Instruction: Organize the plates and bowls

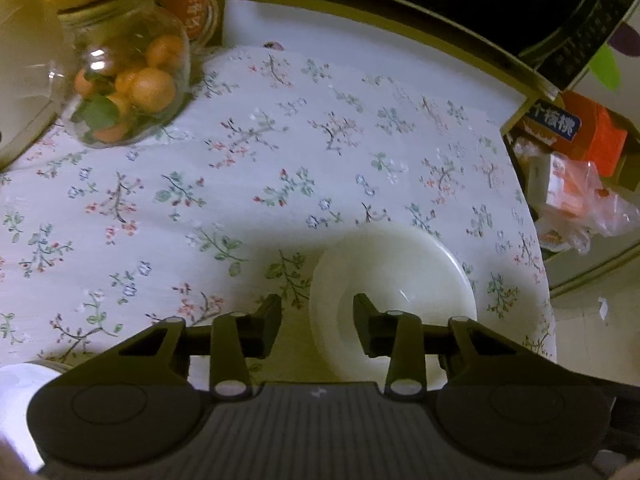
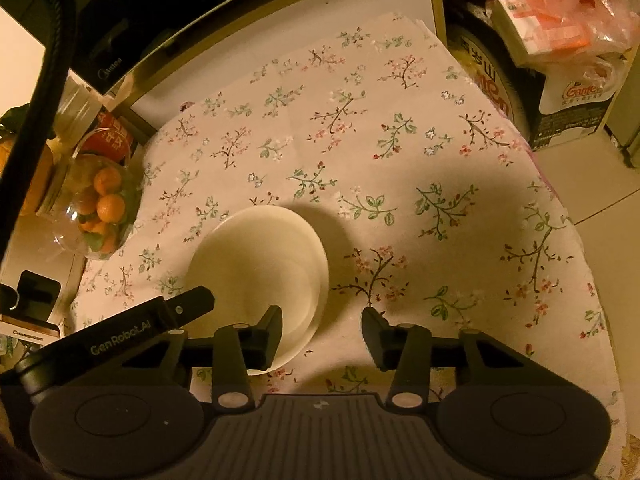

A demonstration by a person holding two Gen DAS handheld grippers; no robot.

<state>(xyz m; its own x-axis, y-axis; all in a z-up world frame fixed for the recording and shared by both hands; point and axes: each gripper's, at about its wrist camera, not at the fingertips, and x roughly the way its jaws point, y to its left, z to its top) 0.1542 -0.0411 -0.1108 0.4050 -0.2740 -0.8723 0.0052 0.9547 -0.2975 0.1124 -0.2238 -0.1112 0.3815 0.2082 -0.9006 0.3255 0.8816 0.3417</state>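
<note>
Both tongs stand partly open, gripping nothing. The left tongs [image 1: 318, 326] straddle the white bowl's [image 1: 394, 264] rim at nine o'clock; the right tongs [image 2: 322, 334] straddle it at about four o'clock. It looks stiff, glossy, breakable; pinch the rim. Flowered surface [image 1: 280, 152]; fruit jar [image 1: 128, 80] at ten o'clock.

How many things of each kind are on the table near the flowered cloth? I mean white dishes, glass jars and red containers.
White dishes, stacked, going by the rims that show: 2
Glass jar with small oranges: 1
Red container: 1
Total: 4
</note>
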